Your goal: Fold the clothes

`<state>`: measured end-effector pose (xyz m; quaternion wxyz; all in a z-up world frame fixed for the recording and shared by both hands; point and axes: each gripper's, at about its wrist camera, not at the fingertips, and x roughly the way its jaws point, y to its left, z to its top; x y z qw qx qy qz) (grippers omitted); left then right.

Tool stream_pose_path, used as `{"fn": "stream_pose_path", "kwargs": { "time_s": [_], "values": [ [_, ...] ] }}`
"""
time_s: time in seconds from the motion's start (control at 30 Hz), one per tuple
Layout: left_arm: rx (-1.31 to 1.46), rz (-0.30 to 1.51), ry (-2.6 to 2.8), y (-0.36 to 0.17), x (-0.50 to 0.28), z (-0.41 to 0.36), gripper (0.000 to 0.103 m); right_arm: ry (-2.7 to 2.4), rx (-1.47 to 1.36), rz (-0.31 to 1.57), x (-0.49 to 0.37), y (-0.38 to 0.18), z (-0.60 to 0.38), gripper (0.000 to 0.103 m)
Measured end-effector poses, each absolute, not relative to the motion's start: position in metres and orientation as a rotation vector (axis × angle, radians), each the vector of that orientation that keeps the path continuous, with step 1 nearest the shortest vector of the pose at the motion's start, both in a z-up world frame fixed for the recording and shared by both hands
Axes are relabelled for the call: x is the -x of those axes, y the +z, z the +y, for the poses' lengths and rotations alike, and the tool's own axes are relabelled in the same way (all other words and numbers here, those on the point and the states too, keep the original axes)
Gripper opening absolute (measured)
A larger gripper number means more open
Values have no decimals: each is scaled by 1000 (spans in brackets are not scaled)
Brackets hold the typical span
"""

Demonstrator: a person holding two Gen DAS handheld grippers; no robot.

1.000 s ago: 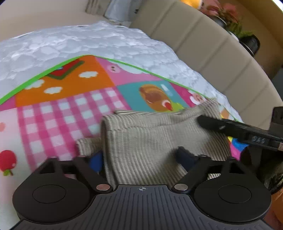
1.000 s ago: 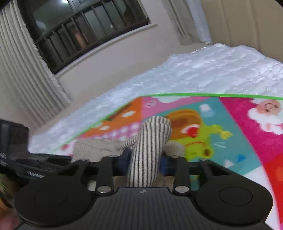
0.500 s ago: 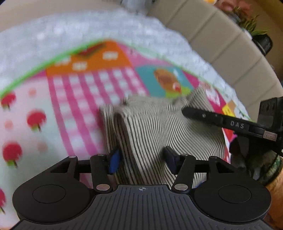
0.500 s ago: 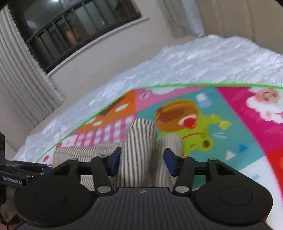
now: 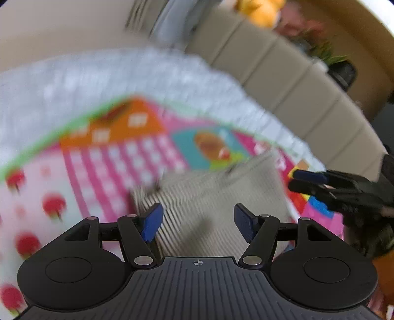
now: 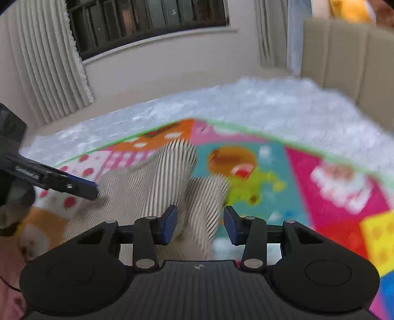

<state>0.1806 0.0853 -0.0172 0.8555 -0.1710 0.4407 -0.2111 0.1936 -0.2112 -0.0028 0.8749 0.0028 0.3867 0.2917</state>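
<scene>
So the striped beige garment (image 5: 216, 197) is lying folded on the colourful play mat (image 5: 103, 172), which is spread over a white quilted bed cover (image 5: 98, 73). From the left wrist view it sits in the near middle of the mat, just this side of the teal patch with the burger picture. The left gripper (image 5: 198, 220) hangs right over its near edge with the jaws spreading apart, blue pads (image 5: 152, 221) clear of the fabric on both sides, so nothing is pinched there. The right gripper (image 6: 198, 225) is narrower and its jaws are closing; a raised hump of the striped cloth sits between them, but there's a gap to the right pad and I can't honestly tell if the left pad is touching, it's all pretty blurred. In the left view you can see the right gripper poking in from the right, just beside the garment's right edge, and in the right view the left one comes in from the left, over the cloth. A beige padded headboard (image 5: 283, 81) runs along the far side, and there's a window (image 6: 147, 22) with pleated curtains (image 6: 44, 61) behind the bed.
</scene>
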Motion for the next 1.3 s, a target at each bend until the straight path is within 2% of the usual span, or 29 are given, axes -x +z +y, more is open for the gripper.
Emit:
{"fn": "stream_pose_path", "kwargs": {
  "time_s": [0.03,0.1,0.17,0.3,0.43,0.6,0.77,0.87,0.93,0.97,1.03,1.07,1.2,1.23,1.27,1.3],
  "values": [
    [384,935,-454,-21,-182,86,71,636,-57,834,-196,-11,-210,42],
    [437,946,-474,-27,-184,88,82,642,-76,851,-197,-20,-198,39],
    [482,951,-478,-32,-186,91,83,671,33,795,-187,-15,-182,26],
    [515,914,-445,-31,-185,103,82,694,83,755,-181,-8,-178,26],
    [478,780,-411,-7,-174,111,80,655,18,804,-190,-18,-195,47],
    [342,624,-523,35,-163,85,82,598,34,768,-190,-11,-203,47],
    [188,665,-655,41,-186,22,84,636,12,716,-180,8,-217,48],
    [135,729,-706,33,-209,-4,94,652,55,718,-172,8,-219,52],
    [106,784,-724,26,-222,-19,94,643,73,714,-170,7,-220,52],
    [87,802,-730,23,-224,-24,88,640,71,708,-170,8,-222,52],
    [50,815,-742,20,-224,-31,49,648,30,684,-171,13,-228,52],
    [37,813,-736,22,-224,-31,21,654,8,670,-172,16,-230,52],
    [66,815,-656,31,-241,-26,17,690,-54,628,-171,20,-228,50],
    [69,802,-648,32,-245,-26,16,707,-69,611,-169,21,-227,45],
    [73,787,-643,34,-249,-26,10,729,-86,599,-168,23,-225,40],
    [89,772,-645,36,-253,-27,8,749,-100,589,-168,23,-223,40]
  ]
}}
